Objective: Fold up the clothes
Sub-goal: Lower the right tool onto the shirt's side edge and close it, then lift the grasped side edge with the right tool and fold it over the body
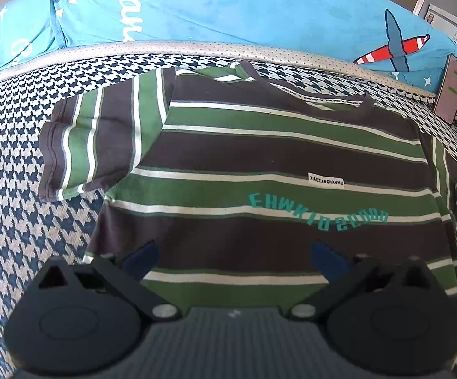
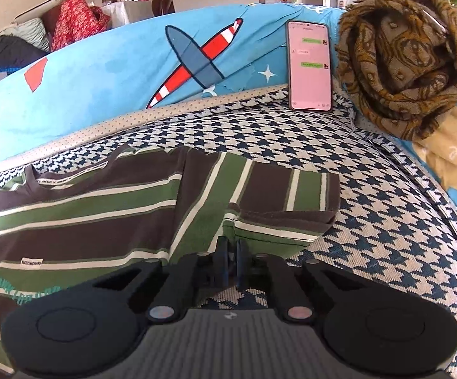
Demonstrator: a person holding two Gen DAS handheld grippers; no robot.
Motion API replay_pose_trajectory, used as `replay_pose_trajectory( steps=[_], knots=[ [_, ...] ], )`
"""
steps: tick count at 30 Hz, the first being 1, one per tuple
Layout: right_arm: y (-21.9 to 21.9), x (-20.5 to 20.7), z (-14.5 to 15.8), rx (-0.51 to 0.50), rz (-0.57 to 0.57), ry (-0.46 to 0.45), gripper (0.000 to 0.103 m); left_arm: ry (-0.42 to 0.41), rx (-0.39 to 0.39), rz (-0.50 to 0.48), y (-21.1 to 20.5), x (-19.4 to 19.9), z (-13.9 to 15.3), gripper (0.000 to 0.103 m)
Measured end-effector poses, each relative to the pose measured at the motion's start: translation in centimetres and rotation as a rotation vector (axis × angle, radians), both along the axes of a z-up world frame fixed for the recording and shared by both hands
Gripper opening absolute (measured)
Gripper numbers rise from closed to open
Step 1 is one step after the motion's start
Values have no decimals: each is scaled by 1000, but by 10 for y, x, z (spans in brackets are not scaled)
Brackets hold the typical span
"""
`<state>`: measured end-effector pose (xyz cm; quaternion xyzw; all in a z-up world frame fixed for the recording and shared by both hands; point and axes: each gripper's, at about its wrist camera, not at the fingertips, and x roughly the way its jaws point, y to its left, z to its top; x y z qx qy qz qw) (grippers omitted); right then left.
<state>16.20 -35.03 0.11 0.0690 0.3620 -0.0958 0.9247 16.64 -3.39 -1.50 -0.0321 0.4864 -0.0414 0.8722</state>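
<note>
While the striped T-shirt (image 1: 260, 158) lies flat, front up, on the houndstooth cushion (image 1: 14, 221), the left gripper (image 1: 233, 257) hangs over its lower body with jaws spread wide, blue fingertips (image 1: 141, 257) clear of the cloth and nothing between them. Over on the right side, the right gripper (image 2: 232, 260) has its jaws clenched tight, and the edge of the shirt's body just under the right sleeve (image 2: 279, 189) looks pinched between them, though the pads hide the exact bite.

Room to work? Plenty of bare cushion to the left of the left sleeve (image 1: 96, 139), which lies spread outward, and a wide patch of houndstooth to the right of the other sleeve too. Behind the collar (image 1: 323, 99) the cushion's dotted border (image 1: 197, 47) comes up quickly, and the blue cartoon-print bedding (image 1: 228, 9) rises right behind that. A phone (image 2: 310, 66) leans upright against that bedding, screen lit, standing on the cushion's far edge, and a brown patterned scarf (image 2: 408, 57) is heaped just beside it.

The shirt's hem is cut off below both gripper bodies, so its bottom edge can't be read. From the left wrist view the right sleeve is squeezed into the frame's rim, and the text on the phone is too small to make out.
</note>
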Motion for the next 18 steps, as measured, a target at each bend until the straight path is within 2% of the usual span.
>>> replay_pose_trajectory(
  steps=[6, 11, 15, 16, 18],
  knots=[
    [-13, -13, 11, -48, -81, -47, 2, 0, 7, -4, -3, -1, -2, 103],
    [-34, -15, 8, 49, -105, -30, 2, 5, 17, -14, -7, -2, -5, 103],
    [-47, -18, 2, 148, -129, 33, 3, 8, 17, -17, -6, -3, -5, 103],
    [-52, -20, 1, 181, -135, 47, 4, 9, 16, -18, -6, -2, -5, 103],
    [-59, -26, 5, 215, -133, 66, 12, 10, 13, -20, -6, -2, -5, 103]
  ],
)
